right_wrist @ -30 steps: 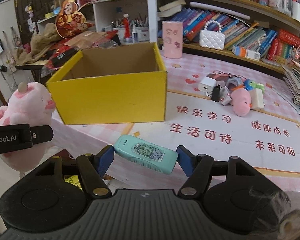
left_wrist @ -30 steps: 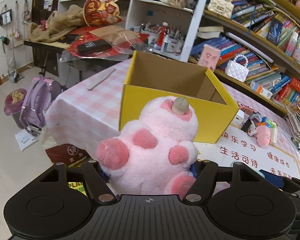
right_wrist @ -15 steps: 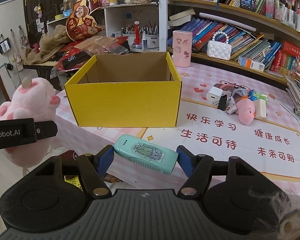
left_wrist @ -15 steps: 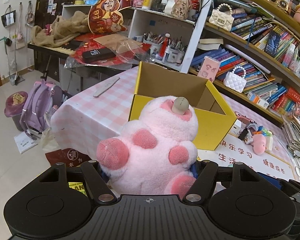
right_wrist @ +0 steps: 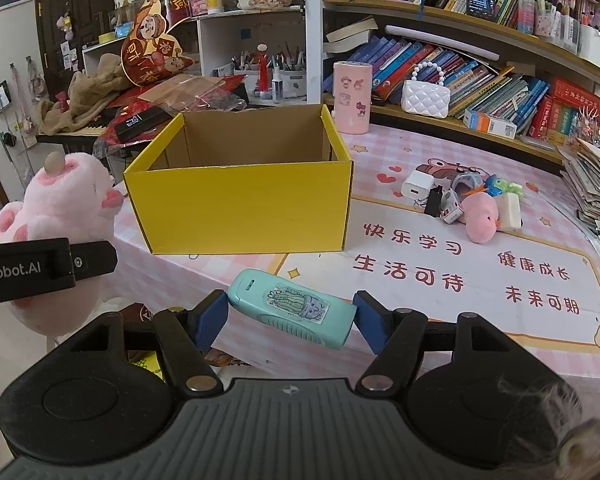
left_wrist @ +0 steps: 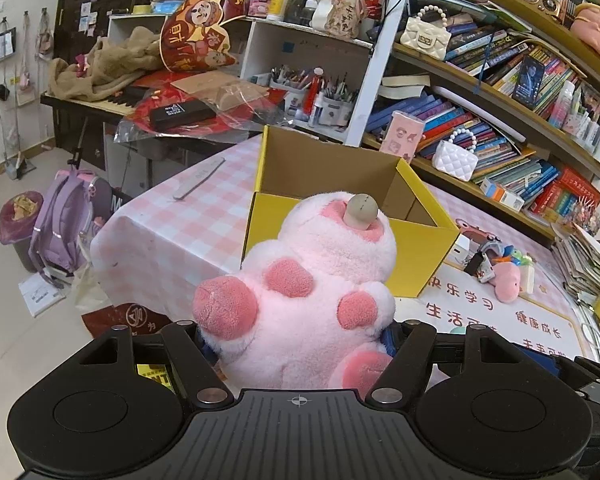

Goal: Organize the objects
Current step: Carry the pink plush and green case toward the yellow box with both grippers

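Your left tool [left_wrist: 300,336] is clenched on the pink plush toy [left_wrist: 308,292], its blue pads pressed into the fur on both sides; the toy sits upright between them, paws facing you, with a beige nub on top. You hold it off the near edge of the bench [left_wrist: 171,236], just in front of the yellow box [left_wrist: 420,256].

Your right tool [right_wrist: 289,318] grips the mint-green case [right_wrist: 291,308] by its 2 ends, 1 blue pad on each. The case lies tilted, left end higher, and carries a cactus sticker. It hangs above the near edge of the bench, in front of the box [right_wrist: 239,208], which stands open with nothing visible inside.

From the right wrist view, the left tool [right_wrist: 39,268] and its plush toy [right_wrist: 63,200] show at the left, beside the box's left corner.

Right of the box lies a small heap: a white charger [right_wrist: 416,186], a small pink plush [right_wrist: 482,218] and other bits.
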### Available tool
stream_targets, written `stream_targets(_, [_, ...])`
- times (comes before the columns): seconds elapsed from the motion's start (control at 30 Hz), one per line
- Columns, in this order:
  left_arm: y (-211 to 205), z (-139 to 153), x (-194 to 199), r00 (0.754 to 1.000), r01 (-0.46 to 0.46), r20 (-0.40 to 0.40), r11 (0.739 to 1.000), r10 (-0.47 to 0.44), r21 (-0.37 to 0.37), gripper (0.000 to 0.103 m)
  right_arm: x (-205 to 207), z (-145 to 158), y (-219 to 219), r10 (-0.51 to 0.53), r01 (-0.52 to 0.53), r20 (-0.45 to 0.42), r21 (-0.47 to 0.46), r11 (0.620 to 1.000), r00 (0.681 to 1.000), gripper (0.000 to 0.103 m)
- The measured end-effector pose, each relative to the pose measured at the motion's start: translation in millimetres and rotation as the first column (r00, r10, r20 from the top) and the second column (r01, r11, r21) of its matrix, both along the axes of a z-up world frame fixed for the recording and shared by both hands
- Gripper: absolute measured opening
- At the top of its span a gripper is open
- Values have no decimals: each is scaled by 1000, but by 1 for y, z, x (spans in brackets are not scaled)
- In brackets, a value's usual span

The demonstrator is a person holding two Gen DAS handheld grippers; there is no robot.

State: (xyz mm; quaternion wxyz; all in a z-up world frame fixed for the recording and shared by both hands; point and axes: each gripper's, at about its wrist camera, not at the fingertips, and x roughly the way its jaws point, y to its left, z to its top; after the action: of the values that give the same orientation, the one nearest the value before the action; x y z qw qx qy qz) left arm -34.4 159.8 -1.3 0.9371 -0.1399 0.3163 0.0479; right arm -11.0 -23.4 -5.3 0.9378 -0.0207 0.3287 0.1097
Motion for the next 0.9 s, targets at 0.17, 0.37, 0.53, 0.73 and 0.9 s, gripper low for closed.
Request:
stream_targets(0.17, [4, 0, 1, 1000, -7, 1, 1000, 7, -3, 69, 2, 0, 4, 6, -6, -3, -3, 1000, 1000, 67])
stream_targets(0.37, [5, -2, 3, 1000, -6, -10, 1000, 6, -9, 69, 7, -2, 7, 9, -9, -15, -8, 1000, 1000, 67])
stream_targets(0.53, [9, -5, 4, 999, -23, -22, 1000, 23, -8, 69, 11, -5, 11, 24, -24, -28, -4, 1000, 999, 67])
stream_targets(0.73, [13, -6, 8, 999, -38, -32, 999, 38, -2, 69, 21, -8, 17, 44, -44, -35, 0, 999, 998, 67])
stream_targets(0.9, [16, -7, 14, 998, -54, -37, 999, 54, 4, 69, 31, -9, 22, 62, -62, -39, 3, 998, 997, 67])
